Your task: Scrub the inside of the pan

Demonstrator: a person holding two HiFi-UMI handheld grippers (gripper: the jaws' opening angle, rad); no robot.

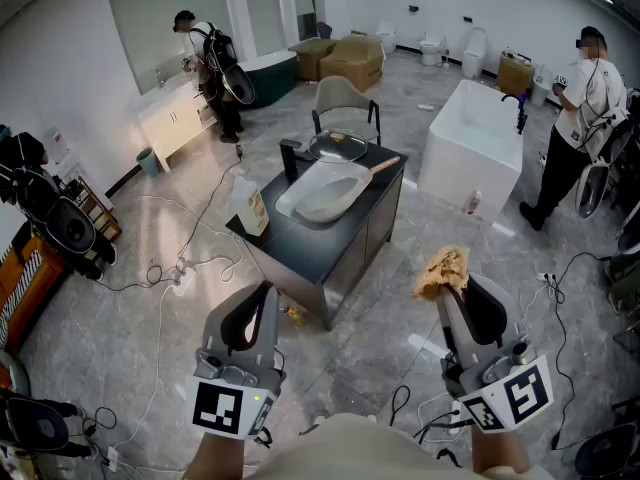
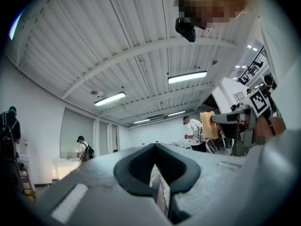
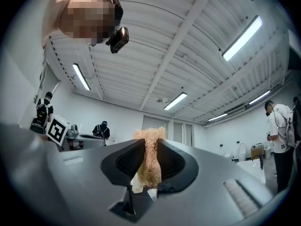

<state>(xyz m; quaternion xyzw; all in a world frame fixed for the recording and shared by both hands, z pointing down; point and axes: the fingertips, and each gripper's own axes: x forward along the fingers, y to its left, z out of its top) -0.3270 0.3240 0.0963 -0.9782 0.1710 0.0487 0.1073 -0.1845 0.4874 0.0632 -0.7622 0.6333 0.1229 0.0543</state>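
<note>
Holds tan scrubber clamped in right gripper fingers; holds left gripper fingers together, empty; stands well apart from pan on counter.

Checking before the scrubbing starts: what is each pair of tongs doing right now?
Left tongs: closed, empty.
Right tongs: closed on a tan fibrous scrubber.
</note>
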